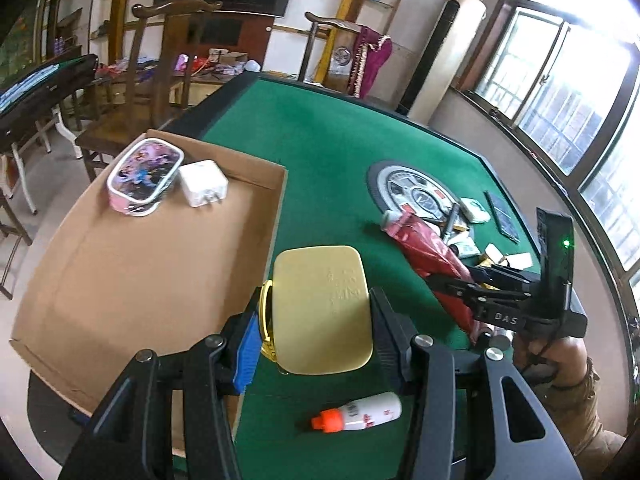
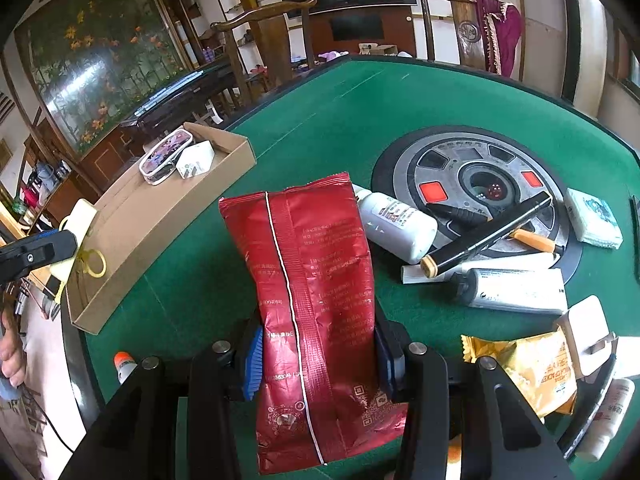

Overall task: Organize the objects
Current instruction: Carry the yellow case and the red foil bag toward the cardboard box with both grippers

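- Currently, left gripper (image 1: 316, 332): jaws clenched on the pale yellow case (image 1: 320, 308), held above the counter (image 1: 332, 152) just beside the cardboard tray (image 1: 140, 264); rigid, smooth plastic, likely light; best held across its flat sides.
- Right gripper (image 2: 320, 356): jaws grasping the red foil pouch (image 2: 316, 280); crinkly, soft, probably slippery; pinch mid-body.

Green felt on the table (image 1: 328, 152). Plain brown cardboard tray (image 1: 152, 264). Inside that tray: pink case (image 1: 145, 175) with purple cartoon print, white charger (image 1: 203, 182). Beside the tray: pale yellow box (image 1: 320, 304), glossy red pouch (image 2: 316, 300), white bottle (image 1: 360, 411) with orange cap.
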Available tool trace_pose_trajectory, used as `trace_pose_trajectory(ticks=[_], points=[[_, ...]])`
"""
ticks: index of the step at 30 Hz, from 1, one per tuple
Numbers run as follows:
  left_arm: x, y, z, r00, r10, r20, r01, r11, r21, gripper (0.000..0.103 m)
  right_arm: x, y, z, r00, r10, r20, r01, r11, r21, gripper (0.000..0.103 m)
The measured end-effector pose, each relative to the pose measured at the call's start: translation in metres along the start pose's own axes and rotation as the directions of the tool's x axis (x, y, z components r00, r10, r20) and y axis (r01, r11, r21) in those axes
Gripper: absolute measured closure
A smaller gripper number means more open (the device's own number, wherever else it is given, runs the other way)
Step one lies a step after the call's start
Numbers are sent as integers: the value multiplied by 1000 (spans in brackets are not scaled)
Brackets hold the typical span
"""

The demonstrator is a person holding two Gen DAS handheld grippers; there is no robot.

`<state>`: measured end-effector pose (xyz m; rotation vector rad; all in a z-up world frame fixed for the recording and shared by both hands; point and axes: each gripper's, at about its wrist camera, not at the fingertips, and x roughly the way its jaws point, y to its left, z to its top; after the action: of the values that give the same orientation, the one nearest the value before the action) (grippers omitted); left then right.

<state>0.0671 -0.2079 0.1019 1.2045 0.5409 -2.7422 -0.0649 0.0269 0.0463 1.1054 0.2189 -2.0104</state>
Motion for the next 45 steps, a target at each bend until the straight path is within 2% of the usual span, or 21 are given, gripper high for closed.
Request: trace_pose_trajectory(ticks=[6,16,24,33,45], points=[[-4,16,0,999,35,6,-35,999,-18,54,2,7,-1,1000,24,-5,-24,1000,18,54],[-9,36,-2,998,56,4,-56,997,-45,54,11,25,0,996,80,-26,-79,995,57,54],[-11,54,-2,997,81,-12,-82,995,-49,54,12,45,6,993,109,-34,-107,992,60,54],[-17,96,-1,992,124,-27,-126,987,-97,54,8,75,17,991,134,-25,-132,990,43,54],[-26,123,-7,990,137,-26,-139,982,-127,54,29,99,26,984,168,-57,-166,985,46,54]])
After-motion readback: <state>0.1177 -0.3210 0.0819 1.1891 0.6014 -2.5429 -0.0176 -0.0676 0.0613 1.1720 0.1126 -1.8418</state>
